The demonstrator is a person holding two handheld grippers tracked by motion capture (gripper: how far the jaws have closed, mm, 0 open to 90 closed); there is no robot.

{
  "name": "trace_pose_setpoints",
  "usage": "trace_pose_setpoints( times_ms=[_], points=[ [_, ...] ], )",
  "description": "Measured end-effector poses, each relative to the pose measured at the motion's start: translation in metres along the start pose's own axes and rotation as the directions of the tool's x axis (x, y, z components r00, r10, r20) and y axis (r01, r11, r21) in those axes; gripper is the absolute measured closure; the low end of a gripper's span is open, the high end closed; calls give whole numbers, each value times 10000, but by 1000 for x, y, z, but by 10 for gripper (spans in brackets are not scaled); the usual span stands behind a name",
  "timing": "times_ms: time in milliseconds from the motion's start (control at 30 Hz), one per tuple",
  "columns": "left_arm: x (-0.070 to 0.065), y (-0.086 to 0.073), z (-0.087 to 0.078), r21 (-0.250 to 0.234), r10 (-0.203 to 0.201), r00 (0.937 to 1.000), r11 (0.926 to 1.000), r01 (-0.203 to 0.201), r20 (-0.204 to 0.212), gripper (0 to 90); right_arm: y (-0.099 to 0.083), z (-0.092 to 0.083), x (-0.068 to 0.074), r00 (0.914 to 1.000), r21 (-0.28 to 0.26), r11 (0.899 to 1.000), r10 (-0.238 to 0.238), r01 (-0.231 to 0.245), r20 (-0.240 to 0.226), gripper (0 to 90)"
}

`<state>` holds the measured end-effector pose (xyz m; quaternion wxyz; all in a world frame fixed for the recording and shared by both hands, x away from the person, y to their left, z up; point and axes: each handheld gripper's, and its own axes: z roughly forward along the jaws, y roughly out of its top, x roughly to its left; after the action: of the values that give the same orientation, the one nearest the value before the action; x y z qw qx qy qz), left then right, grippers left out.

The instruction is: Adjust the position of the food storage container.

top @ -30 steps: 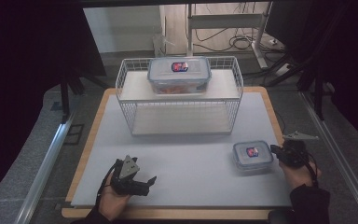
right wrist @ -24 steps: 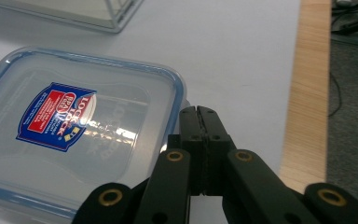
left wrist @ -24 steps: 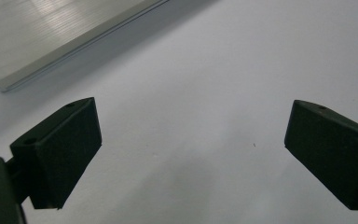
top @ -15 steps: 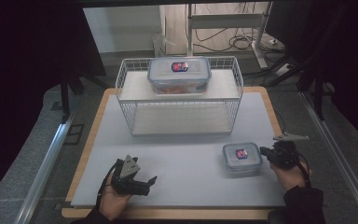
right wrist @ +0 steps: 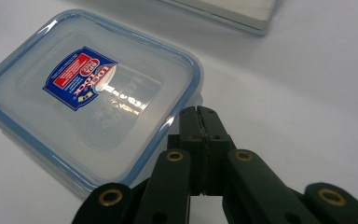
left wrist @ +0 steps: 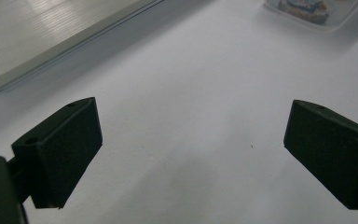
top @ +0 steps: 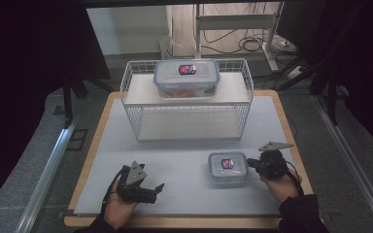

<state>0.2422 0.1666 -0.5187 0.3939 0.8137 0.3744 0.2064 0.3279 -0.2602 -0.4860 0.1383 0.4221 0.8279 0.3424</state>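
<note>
A small clear box with a blue-rimmed lid and a red-and-blue label (top: pixel 228 167) lies flat on the white table top, right of centre. My right gripper (top: pixel 253 165) is shut, its tips against the box's right edge. In the right gripper view the two jaws are pressed together (right wrist: pixel 199 113) at the lid's rim (right wrist: pixel 88 93), with nothing between them. My left gripper (top: pixel 154 189) rests low at the front left, open. Its jaws stand wide apart (left wrist: pixel 191 144) over bare table, and the small box (left wrist: pixel 307 9) shows far off.
A white wire rack (top: pixel 126 82) stands at the back of the table with a larger clear box (top: pixel 187 77) on its top shelf. The rack's lower shelf edge (left wrist: pixel 51 42) lies ahead of the left gripper. A wooden border (top: pixel 92 160) frames the white surface.
The right gripper has slid left across the table, and the small box has moved left with it. The left hand has stayed put.
</note>
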Motion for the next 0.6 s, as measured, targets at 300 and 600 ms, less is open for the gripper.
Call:
trace_pose_setpoints(
  times_ms=[300,600],
  points=[
    [-2,1,0,-11,87,10000,10000,-87,-38,80,7,12,20,9979,7,9998,-197,197,-613,898],
    [-2,1,0,-33,139,9998,9999,-139,-117,88,15,27,48,9902,-131,9976,-688,677,-1216,898]
  ],
)
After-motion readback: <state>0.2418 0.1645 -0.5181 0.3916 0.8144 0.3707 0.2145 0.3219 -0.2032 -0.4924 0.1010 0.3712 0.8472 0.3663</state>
